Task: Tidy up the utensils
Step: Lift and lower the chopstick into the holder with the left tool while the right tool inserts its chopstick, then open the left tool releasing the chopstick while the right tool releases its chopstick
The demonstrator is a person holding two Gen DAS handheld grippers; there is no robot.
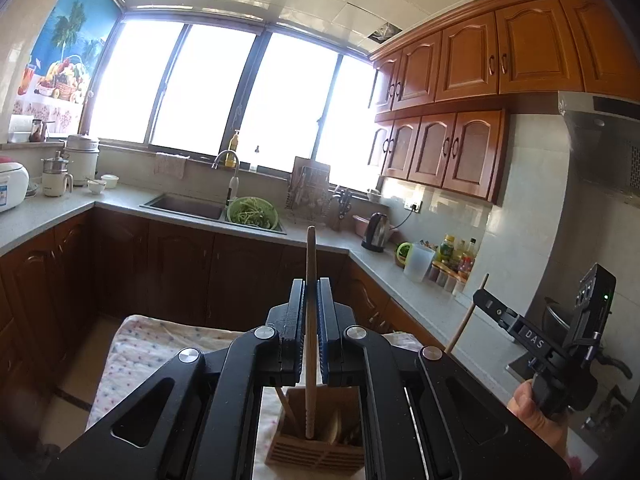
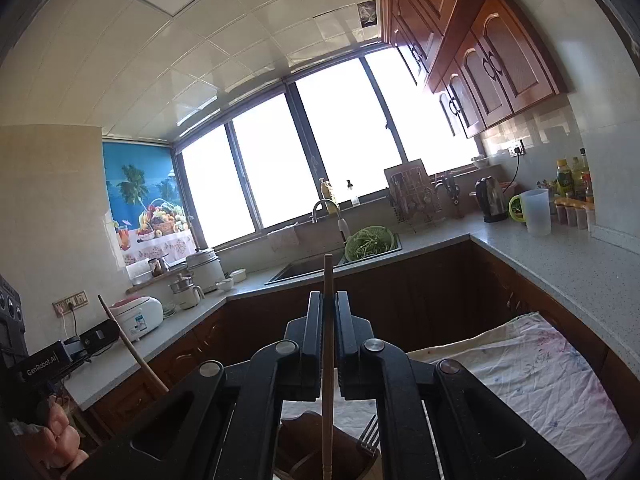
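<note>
My left gripper is shut on a wooden chopstick held upright, its lower end inside a slatted wooden utensil holder on a cloth-covered table. My right gripper is shut on another wooden chopstick, upright, its lower end over a dark wooden container with a metal fork in it. The right gripper also shows in the left wrist view, and the left gripper in the right wrist view, each with its chopstick.
An L-shaped kitchen counter runs behind, with a sink, a green colander, a kettle, a white jug and bottles. Wood cabinets hang at upper right. A range hood is on the right.
</note>
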